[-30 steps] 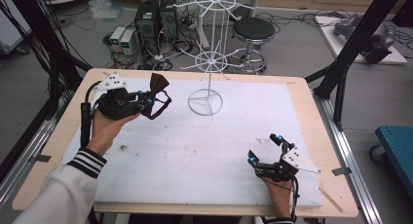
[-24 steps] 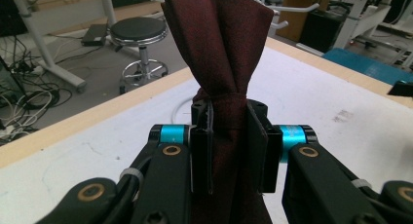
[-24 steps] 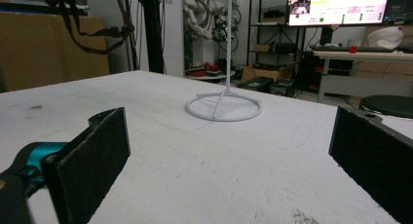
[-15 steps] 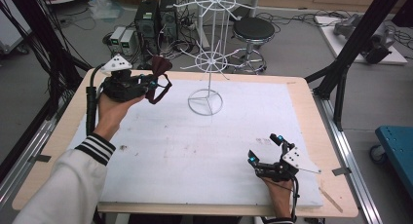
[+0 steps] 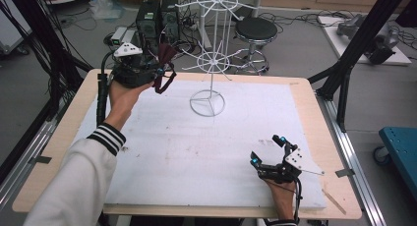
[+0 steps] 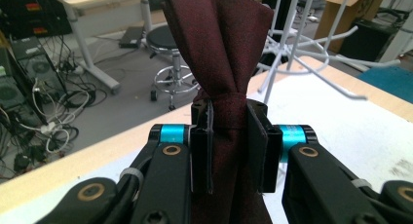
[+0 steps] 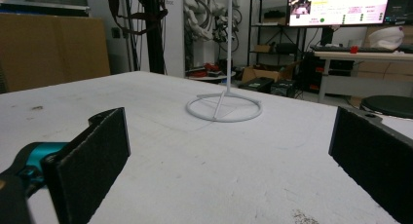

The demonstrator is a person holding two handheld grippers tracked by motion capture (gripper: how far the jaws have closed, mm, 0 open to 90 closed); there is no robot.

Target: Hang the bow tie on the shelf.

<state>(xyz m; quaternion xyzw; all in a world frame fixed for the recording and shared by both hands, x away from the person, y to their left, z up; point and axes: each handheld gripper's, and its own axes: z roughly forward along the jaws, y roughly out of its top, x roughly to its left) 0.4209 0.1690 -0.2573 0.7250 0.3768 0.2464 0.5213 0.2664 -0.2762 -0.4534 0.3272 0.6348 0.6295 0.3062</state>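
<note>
Item, one dark red bow tie (image 6: pixel 221 53): pinched at its knotted middle between the two black jaws of the left hand-held gripper (image 6: pixel 229 146), the fabric fanning upward above the pads; in the high view the bow tie (image 5: pixel 164 71) hangs off the front of the left hand-held gripper (image 5: pixel 158 72), raised above the far left corner of the worktop (image 5: pixel 54 152) and touching no surface. Status, as judged: pickup done, the piece lifted and carried in the air; left to do appears to be bringing it across to the white wire rack (image 5: pixel 212 64) and hanging it on one of the radial arms, then letting go. No bow tie sits on the rack as far as can be seen. Item, one white wire rack: ring base (image 7: pixel 224 107) standing on the white mat (image 5: pixel 196 152), one upright pole, two tiers of spokes, the lower tier near the bow tie but apart from it. Item, two hand-held grippers: the left as above; the right hand-held gripper (image 5: pixel 268 150) rests low at the near right of the mat, jaws spread wide with nothing between them, aimed toward the rack base. Item, one white mat covering most of the one wooden worktop. Beyond: one round black stool (image 5: pixel 255 29) on the floor.
</note>
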